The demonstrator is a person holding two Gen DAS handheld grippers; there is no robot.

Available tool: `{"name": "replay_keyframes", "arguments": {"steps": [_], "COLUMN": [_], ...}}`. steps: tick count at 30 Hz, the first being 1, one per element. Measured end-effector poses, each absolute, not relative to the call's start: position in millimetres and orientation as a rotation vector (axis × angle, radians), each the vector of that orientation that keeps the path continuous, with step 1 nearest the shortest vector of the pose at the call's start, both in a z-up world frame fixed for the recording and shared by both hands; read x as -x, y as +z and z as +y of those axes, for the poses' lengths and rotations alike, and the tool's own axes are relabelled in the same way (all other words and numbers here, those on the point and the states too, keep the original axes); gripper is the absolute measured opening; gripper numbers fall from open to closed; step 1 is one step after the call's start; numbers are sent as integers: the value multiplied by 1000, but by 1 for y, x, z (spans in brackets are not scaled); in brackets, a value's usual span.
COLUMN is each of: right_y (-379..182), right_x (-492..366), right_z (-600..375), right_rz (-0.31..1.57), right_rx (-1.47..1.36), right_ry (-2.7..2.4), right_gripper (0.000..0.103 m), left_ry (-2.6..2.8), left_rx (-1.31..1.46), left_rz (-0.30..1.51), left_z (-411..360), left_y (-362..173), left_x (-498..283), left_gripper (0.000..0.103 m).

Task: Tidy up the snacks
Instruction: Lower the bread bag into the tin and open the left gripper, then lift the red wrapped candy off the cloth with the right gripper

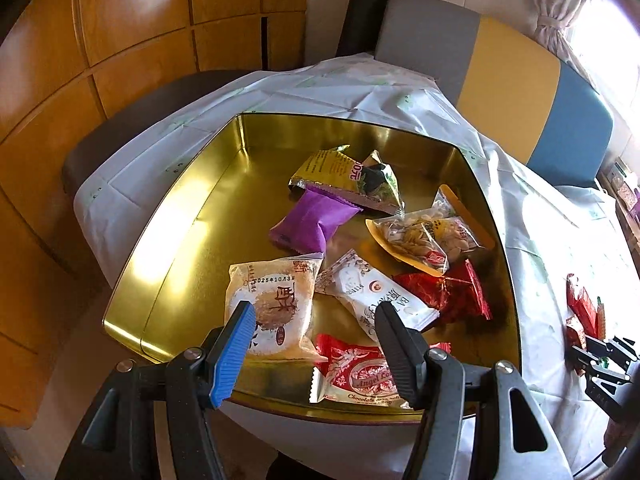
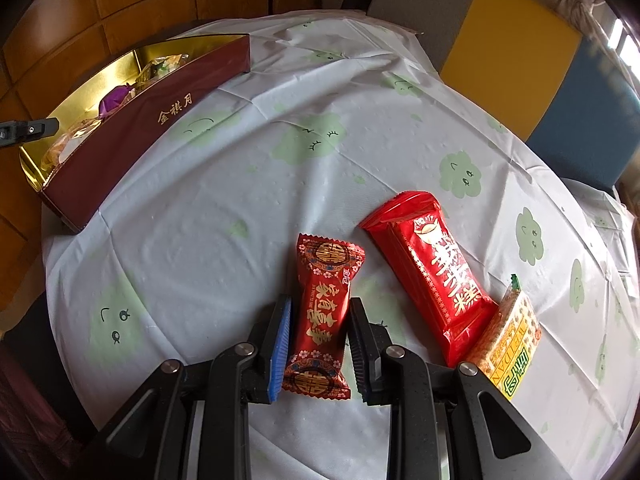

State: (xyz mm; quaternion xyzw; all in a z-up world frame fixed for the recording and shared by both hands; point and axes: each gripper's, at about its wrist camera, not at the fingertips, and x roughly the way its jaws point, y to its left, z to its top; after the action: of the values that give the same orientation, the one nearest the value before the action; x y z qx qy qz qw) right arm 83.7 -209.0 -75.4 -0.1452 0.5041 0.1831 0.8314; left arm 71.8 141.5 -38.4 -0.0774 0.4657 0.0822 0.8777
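A round bench [image 2: 248, 208] under a pale cloth printed with green cloud faces stands before wood-panelled walls and a bench seat with grey, yellow and blue back cushions [image 1: 516, 92].

Left wrist view: the left gripper [image 1: 314, 332] hangs above an open gold-lined tin [image 1: 192, 216] with its jaws wide apart and nothing between them. Inside the tin lie a cream pastry packet [image 1: 272, 304], a white packet [image 1: 380, 292], a purple packet [image 1: 312, 220], a yellow-green packet [image 1: 340, 172], clear bags of seeds [image 1: 424, 236], a red foil packet [image 1: 452, 288] and a red-and-white chocolate packet [image 1: 352, 368]. The near rim of the tin and part of the chocolate packet are covered by the gripper's arms. At the right edge, the right gripper and some red wrappers appear only as a small, cut-off fragment.

Right wrist view: the right gripper [image 2: 320, 336] has its jaws clamped on a red candy with gold characters [image 2: 322, 316], which lies on the cloth. Just to the right lies a larger red packet [image 2: 436, 272], and touching its lower end a green-and-orange cracker packet [image 2: 508, 340], partly hidden by the gripper's arm. The tin sits far left near the bench edge, its maroon outer wall [image 2: 152, 128] screening most of the contents; one finger of the left gripper pokes in at the left border.
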Motion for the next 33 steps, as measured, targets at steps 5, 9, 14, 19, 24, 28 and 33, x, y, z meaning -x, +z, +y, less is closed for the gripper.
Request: {"name": "replay_keyframes", "arguments": {"steps": [5,9,14,19,24,28,33], "right_y": [-75,-75,-75,-75,-75,-75,-75], "right_x": [-83,-83,-82,-81,-83,-83,-85], "right_z": [-209,-209,-208,-208,-208,-208,-205], "right_rz": [1066,1064,1060,1062,1070,1076,1093], "right_rx": [311,313,313,301,287,280,275], "right_ry": [385,382,377,364,346,332,301], "right_gripper": [28,27,26,26,26,26,24], "left_ry": [173,170,171,174,174,176,188], "left_rx": [161,157,145,134,140,146,121], "left_rz": [970,968,959,947,940,936,915], "left_z": [141,141,139,139,143,146,148], "left_y": [-38,-38,-37,-35,-34,-34,-31], "left_x": [-71,-71,-70,-68,-66,-63,-60], "left_gripper": [63,63,63,63,63,63,63]}}
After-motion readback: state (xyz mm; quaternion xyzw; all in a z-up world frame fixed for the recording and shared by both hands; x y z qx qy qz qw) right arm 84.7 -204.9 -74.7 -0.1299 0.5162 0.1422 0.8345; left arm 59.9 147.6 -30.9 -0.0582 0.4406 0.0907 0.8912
